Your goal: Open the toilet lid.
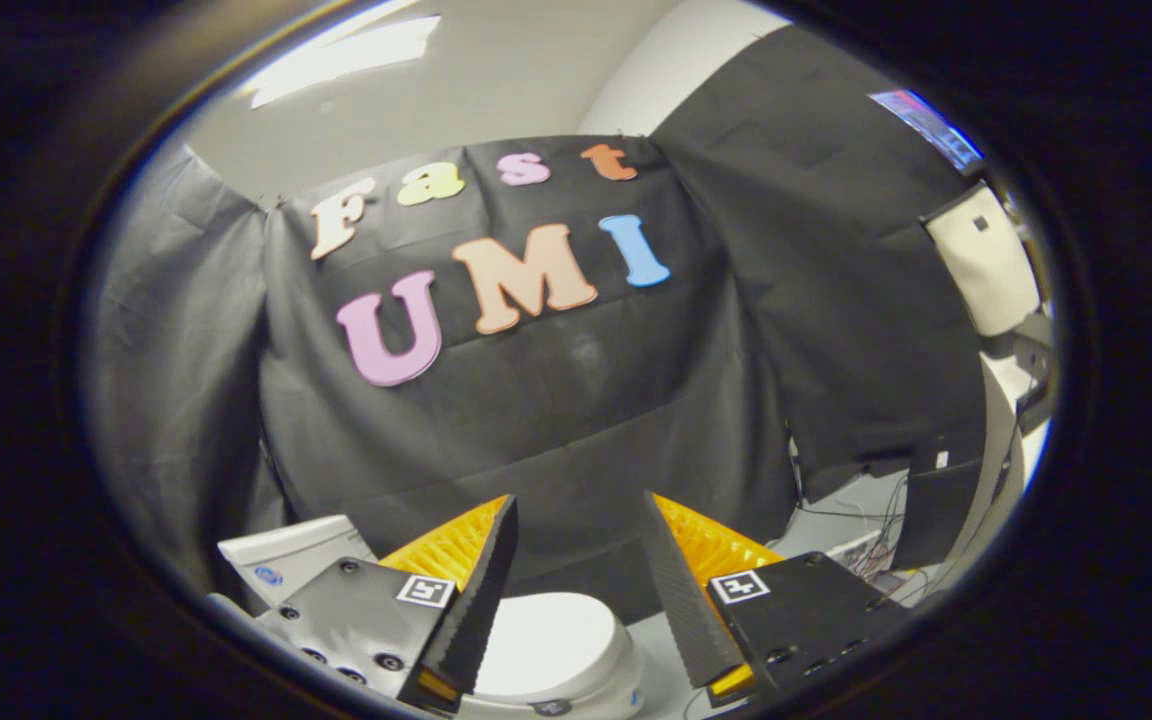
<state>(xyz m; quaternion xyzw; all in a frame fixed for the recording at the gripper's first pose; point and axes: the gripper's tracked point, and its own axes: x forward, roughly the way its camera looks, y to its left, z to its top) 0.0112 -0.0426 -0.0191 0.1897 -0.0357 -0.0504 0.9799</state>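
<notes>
White, glossy plastic — the closed toilet lid [546,640] lay low between and just beyond the gripper [576,520], whose fingers stood apart and empty — likely stiff, light and slippery, best lifted under its front rim.

No readable text (fiducial markers aside) anywhere.

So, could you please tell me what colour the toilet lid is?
White, seen in the gripper view: the toilet lid lies below the open tongs.
</notes>
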